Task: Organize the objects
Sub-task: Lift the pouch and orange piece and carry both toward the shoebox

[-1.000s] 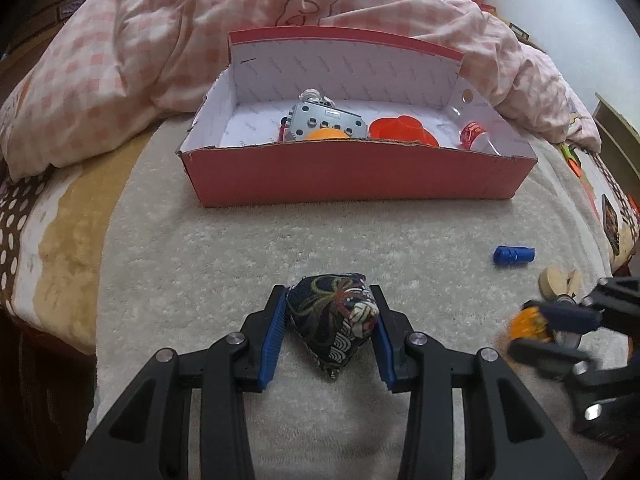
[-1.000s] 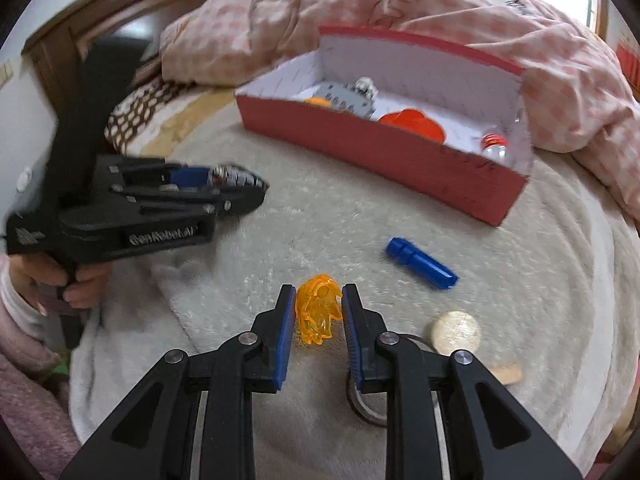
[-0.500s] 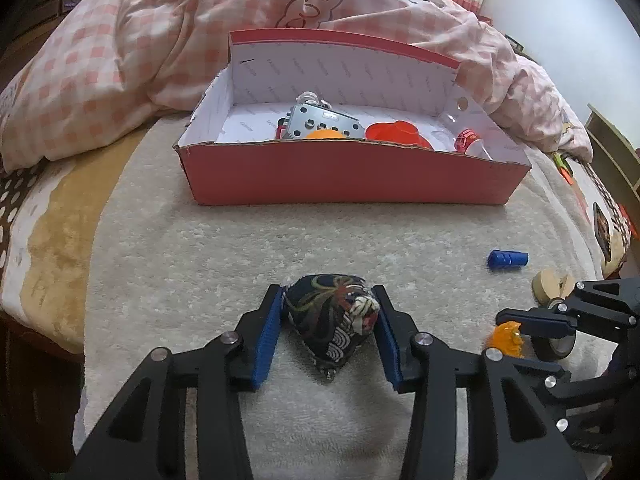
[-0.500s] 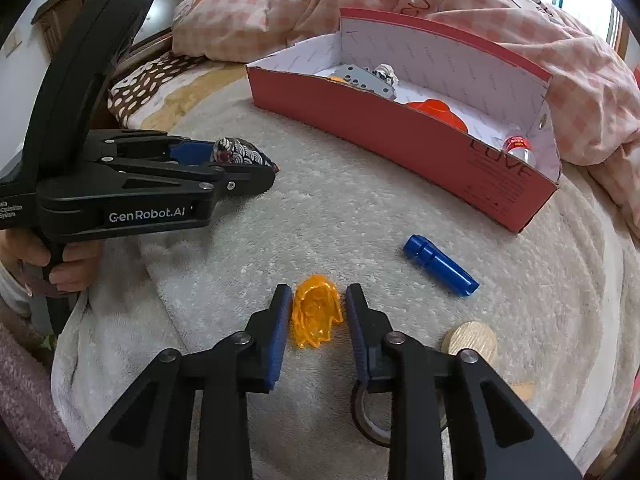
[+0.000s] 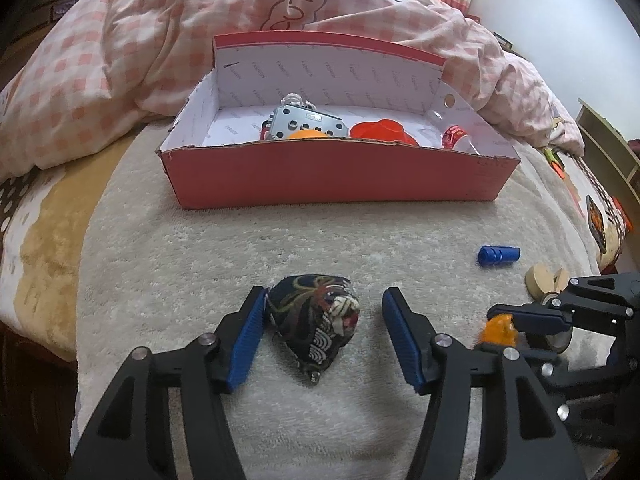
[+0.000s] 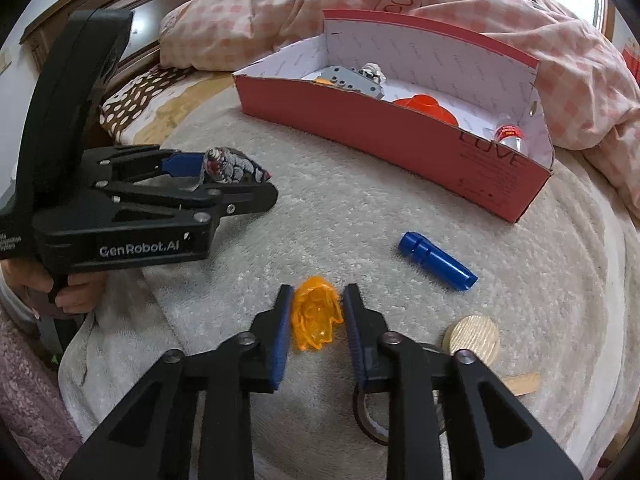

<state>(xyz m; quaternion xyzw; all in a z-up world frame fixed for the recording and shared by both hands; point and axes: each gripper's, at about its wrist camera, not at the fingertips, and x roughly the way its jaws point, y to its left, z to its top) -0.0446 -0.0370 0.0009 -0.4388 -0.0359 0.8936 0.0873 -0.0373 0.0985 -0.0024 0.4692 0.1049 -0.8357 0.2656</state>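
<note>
Here the patterned fabric pouch [image 5: 316, 330] lies on the pale fleece blanket [image 5: 320, 240], between the blue pads of the left gripper [image 5: 320, 334]. Its jaws have just been opening: the left pad still seems to brush the pouch's side, while the right pad stands clear of it with blanket showing in the gap, so nothing is clamped. From the right wrist view the same pouch [image 6: 232, 168] sits at about 10 o'clock, in the black frame of that tool, which a hand [image 6: 60, 292] holds by the grip.

The translucent orange toy [image 6: 316, 318] rests between the right gripper [image 6: 316, 320] pads. These jaws have just been closing and now stand narrow; the toy appears to meet both pads, so it looks pinched, though lightly. In the left wrist view the orange toy [image 5: 498, 328] shows at 3 o'clock, partly hidden by the right tool's finger.

Outward from the toy, a blue plastic cylinder [image 6: 436, 260] lies at 2 o'clock on the blanket, apart from everything. A round wooden disc [image 6: 474, 338] sits at 3 o'clock, with a flat wooden stick [image 6: 520, 383] just below it and a roll of tape [image 6: 370, 420] partly under the right finger.

Farther off, at 12 to 1 o'clock, stands the open red cardboard box [image 6: 400, 128], holding a grey perforated block [image 5: 304, 124], an orange-red plastic piece [image 5: 382, 130] and a small red-labelled bottle [image 5: 456, 138]. Behind the box bunches a pink checked quilt [image 5: 140, 60].
</note>
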